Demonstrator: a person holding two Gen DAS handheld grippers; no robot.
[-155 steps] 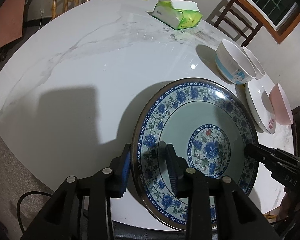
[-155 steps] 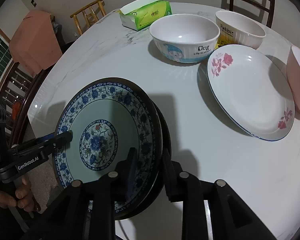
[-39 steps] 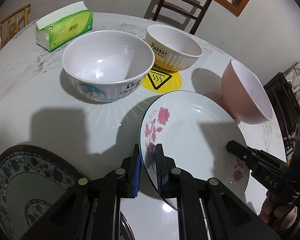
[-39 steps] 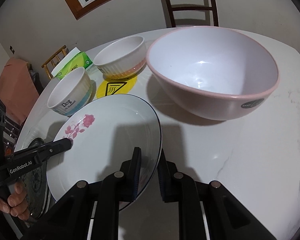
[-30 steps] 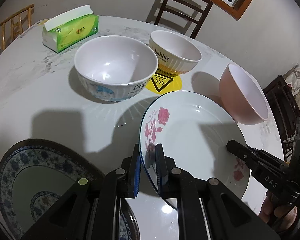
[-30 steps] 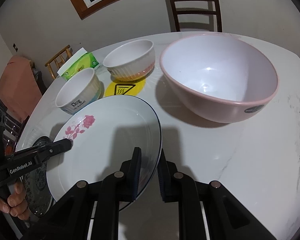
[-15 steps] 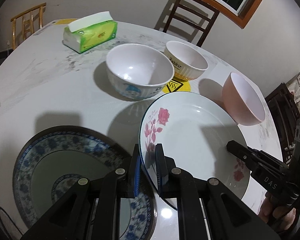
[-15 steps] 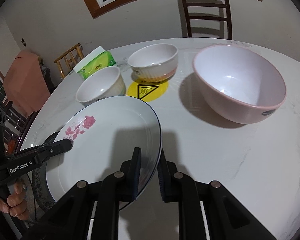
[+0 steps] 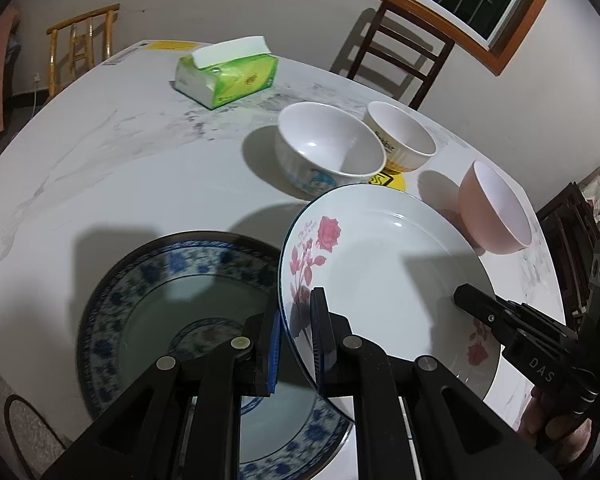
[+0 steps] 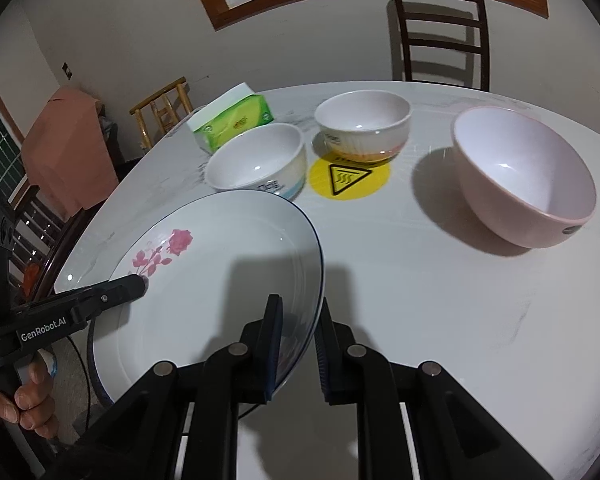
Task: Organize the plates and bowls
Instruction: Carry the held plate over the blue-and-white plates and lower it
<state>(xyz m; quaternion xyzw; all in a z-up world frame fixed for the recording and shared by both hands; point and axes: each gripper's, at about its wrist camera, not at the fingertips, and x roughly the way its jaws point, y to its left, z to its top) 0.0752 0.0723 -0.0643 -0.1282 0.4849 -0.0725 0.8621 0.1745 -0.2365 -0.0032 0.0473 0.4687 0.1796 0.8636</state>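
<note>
both tools [image 9: 296,332] [image 10: 298,344] on rose plate [image 9: 380,272]

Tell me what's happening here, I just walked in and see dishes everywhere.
A person is carrying the white rose plate with both hands' tools: the left tool and right tool each clamp opposite rims. The plate is held above the table, partly over the blue patterned plate. Three bowls, including the pink bowl, stand on the marble table.

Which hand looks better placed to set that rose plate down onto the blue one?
Left, probably. The left gripper pinches the rose plate at the rim directly above the blue-patterned plate.
</note>
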